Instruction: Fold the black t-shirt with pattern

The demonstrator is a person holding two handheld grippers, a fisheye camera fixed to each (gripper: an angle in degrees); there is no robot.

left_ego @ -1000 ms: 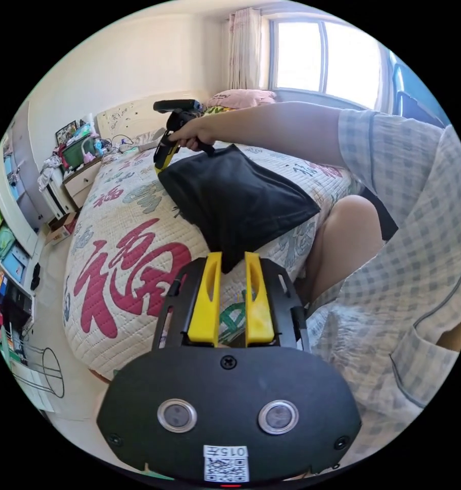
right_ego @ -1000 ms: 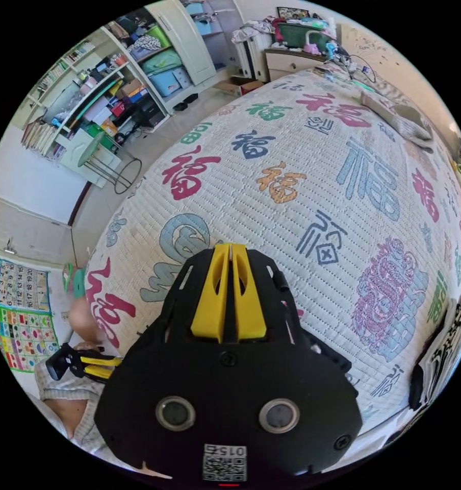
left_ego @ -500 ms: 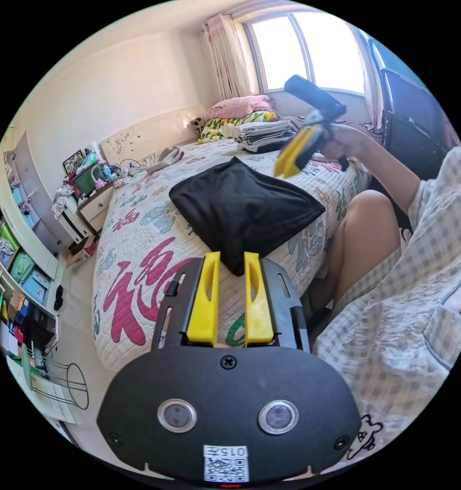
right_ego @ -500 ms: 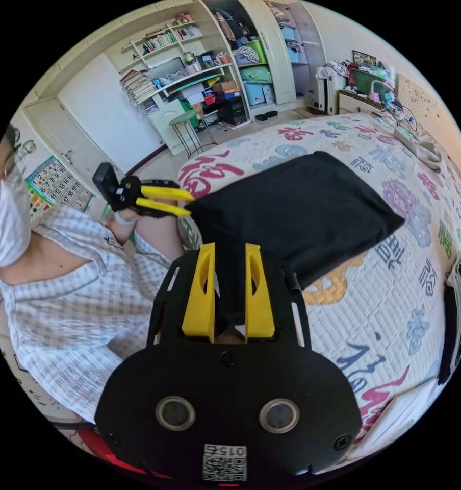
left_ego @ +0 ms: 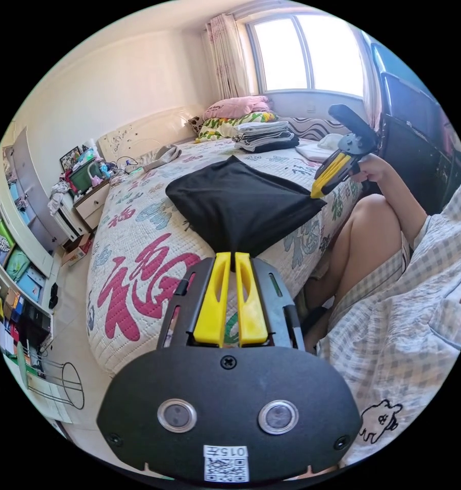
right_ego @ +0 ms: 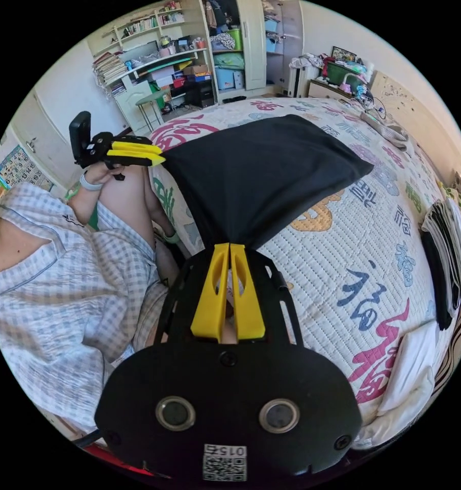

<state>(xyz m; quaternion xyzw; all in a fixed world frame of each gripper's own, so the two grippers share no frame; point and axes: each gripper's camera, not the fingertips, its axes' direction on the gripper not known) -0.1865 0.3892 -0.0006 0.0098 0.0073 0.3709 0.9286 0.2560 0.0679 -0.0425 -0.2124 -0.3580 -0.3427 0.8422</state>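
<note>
Bed: a quilted bedspread printed with large coloured characters is covering the bed; the black t-shirt is lying folded on it near the edge where the person is sitting.
Room: a window with a curtain is letting in bright light past the far end of the bed.
Left gripper view: pillows and a stack of folded clothes are sitting under the window, and a cluttered nightstand is standing beside the headboard.
Right gripper view: shelves crowded with books and boxes are lining the far wall, with a stool in front; the person's checked shirt is showing at the left.
Left tool: its yellow jaws are nearly together, pinching one near corner of the t-shirt.
Right tool: its jaws are pressing together on the other near corner.
T-shirt and tools: the fabric is stretching taut between the two tools and fanning out over the bedspread.
</note>
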